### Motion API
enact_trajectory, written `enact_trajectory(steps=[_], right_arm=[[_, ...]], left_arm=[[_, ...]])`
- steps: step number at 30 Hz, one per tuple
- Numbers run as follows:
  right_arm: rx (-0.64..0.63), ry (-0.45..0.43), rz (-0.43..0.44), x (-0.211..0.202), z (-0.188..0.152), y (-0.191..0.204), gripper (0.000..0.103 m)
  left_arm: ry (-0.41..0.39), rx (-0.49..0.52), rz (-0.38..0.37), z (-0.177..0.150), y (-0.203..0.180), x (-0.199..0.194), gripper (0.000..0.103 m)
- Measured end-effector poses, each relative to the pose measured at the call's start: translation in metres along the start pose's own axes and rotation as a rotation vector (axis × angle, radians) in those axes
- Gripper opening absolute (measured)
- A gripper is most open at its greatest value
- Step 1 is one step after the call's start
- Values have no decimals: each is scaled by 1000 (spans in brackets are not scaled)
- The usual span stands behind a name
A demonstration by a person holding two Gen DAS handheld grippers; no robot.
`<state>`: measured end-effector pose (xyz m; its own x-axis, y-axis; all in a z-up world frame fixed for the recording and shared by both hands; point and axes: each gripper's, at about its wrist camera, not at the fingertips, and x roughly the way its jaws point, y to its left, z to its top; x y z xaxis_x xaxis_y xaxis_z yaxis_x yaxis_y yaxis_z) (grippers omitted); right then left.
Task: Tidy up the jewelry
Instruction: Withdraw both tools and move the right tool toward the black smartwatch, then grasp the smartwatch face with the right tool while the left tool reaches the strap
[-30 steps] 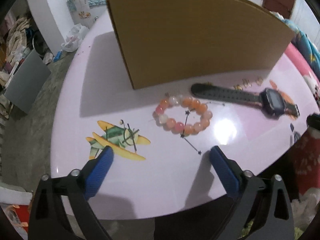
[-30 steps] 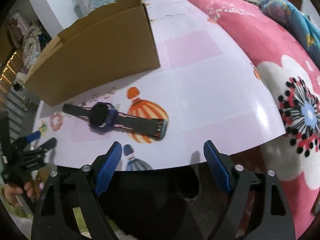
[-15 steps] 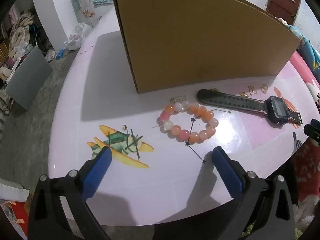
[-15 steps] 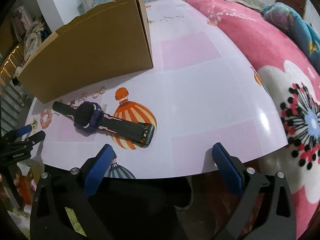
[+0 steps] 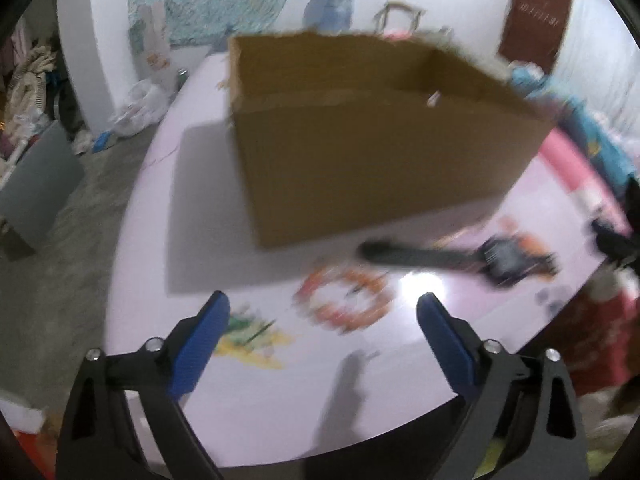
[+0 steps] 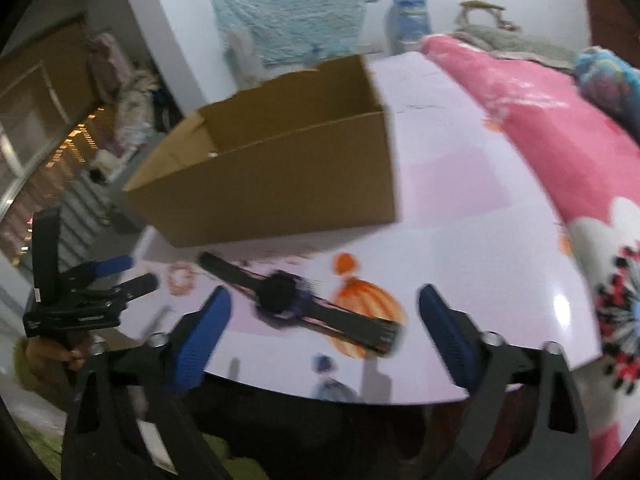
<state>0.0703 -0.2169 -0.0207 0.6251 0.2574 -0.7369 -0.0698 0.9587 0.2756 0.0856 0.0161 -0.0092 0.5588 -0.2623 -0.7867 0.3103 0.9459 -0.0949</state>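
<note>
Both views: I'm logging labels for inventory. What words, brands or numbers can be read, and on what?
None can be read.
Door: pale marks on a sign, too blurred.
Left tool: small white print on its black body, too small.
Watch: face blurred, no digits legible.
Box: no print on the sides in view.

A pink floral blanket (image 6: 580, 168) lies beside what looks like a blue jug (image 6: 408, 14).

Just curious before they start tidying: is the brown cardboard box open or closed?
Open. The brown cardboard box has no lid, and both wrist views look past its rim at its inner walls.
</note>
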Motion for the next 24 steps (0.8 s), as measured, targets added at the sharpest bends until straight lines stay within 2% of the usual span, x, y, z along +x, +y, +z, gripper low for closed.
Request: enact_trajectory(steps=[3,5,7,10,15,24], right_arm=[[3,42,27,18,1,10,56],[13,73,47,29,1,10,47],[25,97,60,39,2,10,37],[29,123,58,45,-1,15,27],[13,131,52,49,-2,19,23],[-8,137,23,52,-5,17,19]], left_arm=[[-11,-2,-97,10,-14,1,76],[14,5,-149,15,-24,8,67],[39,10,-171,19,-30,17,60],[62,-6,-167,24,-29,25,53],[90,-34,-158,33,-20,39,51],[192,-62,-110,41,-17,62,50]])
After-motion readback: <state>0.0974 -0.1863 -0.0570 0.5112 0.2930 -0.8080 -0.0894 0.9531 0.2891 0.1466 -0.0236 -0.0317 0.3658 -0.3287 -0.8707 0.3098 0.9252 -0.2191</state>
